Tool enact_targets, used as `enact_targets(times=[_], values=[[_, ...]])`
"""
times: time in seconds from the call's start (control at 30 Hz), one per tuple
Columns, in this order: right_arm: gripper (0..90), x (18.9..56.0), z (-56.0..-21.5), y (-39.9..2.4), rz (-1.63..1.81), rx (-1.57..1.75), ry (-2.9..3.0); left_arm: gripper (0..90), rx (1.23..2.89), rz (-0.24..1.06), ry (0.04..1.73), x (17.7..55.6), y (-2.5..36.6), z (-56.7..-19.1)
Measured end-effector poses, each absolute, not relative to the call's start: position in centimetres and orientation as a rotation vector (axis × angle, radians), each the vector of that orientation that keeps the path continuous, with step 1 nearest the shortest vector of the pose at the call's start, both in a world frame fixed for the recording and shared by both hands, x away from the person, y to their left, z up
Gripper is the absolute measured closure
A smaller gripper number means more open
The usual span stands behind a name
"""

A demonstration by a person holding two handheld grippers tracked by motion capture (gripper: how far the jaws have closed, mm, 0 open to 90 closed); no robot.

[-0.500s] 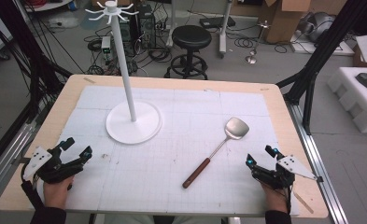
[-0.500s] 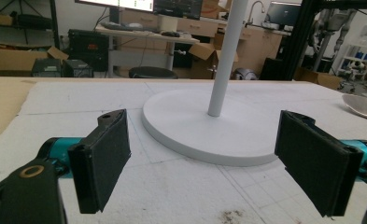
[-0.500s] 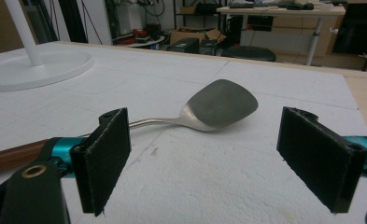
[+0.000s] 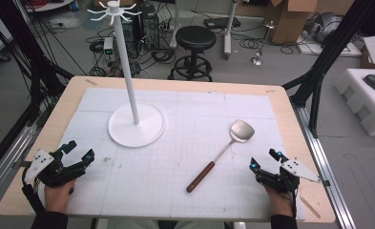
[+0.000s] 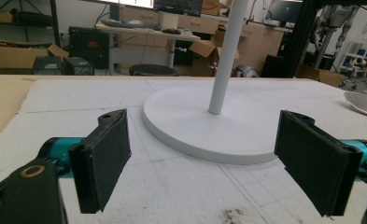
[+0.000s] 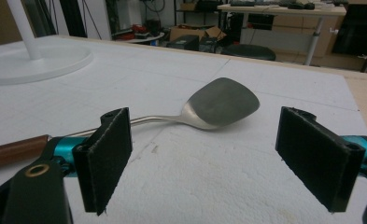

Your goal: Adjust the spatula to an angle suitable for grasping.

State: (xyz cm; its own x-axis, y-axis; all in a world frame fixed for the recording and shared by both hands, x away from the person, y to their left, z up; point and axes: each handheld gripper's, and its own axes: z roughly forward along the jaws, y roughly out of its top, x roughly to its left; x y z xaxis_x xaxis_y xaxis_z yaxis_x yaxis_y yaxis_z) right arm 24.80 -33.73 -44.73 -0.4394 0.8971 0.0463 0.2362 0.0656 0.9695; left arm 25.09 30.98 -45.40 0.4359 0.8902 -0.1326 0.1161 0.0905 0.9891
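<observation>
A metal spatula with a brown wooden handle lies flat on the white mat, right of centre, blade pointing away from me. A white hanging stand rises from a round base left of centre, with hooks at its top. My left gripper rests near the table's front left corner, open and empty, facing the stand's base. My right gripper sits at the front right, open and empty, just right of the spatula's handle.
The white gridded mat covers a wooden table. A black stool, cables and boxes stand on the floor beyond the far edge. White foam blocks lie off the right side.
</observation>
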Motion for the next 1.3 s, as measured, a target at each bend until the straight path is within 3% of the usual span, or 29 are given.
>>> enact_targets(times=[0.03, 0.1, 0.23, 0.27, 0.3, 0.37, 0.4, 0.47, 0.77, 1.3], values=[[20.5, 24.8, -44.7, -33.7, 1.405, 1.132, 1.745, 18.6, 1.374, 0.74, 0.979, 25.1, 31.0, -45.4], [36.7, 25.0, -44.3, -32.1, 1.437, 1.049, 1.866, 18.5, 1.378, 0.737, 0.968, 25.0, 31.0, -45.4], [55.6, 24.9, -43.6, -28.9, 1.472, 0.929, 2.04, 18.6, 1.383, 0.745, 0.952, 24.9, 30.9, -45.4], [55.6, 24.9, -43.6, -28.9, 1.472, 0.929, 2.04, 18.6, 1.383, 0.745, 0.952, 24.9, 30.9, -45.4], [67.8, 24.9, -43.6, -27.3, 1.454, 0.866, 2.138, 18.7, 1.383, 0.744, 0.952, 24.9, 30.9, -45.4], [72.1, 24.8, -43.6, -26.6, 1.44, 0.838, 2.177, 18.6, 1.381, 0.739, 0.953, 24.9, 31.0, -45.4], [81.4, 24.7, -43.5, -25.5, 1.428, 0.788, 2.242, 18.6, 1.381, 0.738, 0.953, 25.0, 31.0, -45.4], [89.3, 24.6, -43.5, -24.6, 1.414, 0.74, 2.309, 18.6, 1.38, 0.738, 0.955, 25.0, 31.0, -45.4], [89.5, 25.2, -44.3, -19.3, 1.229, 0.489, 2.654, 18.6, 1.379, 0.736, 0.96, 25.0, 31.0, -45.4], [89.4, 30.5, -44.1, -14.8, 1.028, 0.667, 2.598, 19.0, 1.376, 0.727, 0.973, 25.1, 31.1, -45.4]])
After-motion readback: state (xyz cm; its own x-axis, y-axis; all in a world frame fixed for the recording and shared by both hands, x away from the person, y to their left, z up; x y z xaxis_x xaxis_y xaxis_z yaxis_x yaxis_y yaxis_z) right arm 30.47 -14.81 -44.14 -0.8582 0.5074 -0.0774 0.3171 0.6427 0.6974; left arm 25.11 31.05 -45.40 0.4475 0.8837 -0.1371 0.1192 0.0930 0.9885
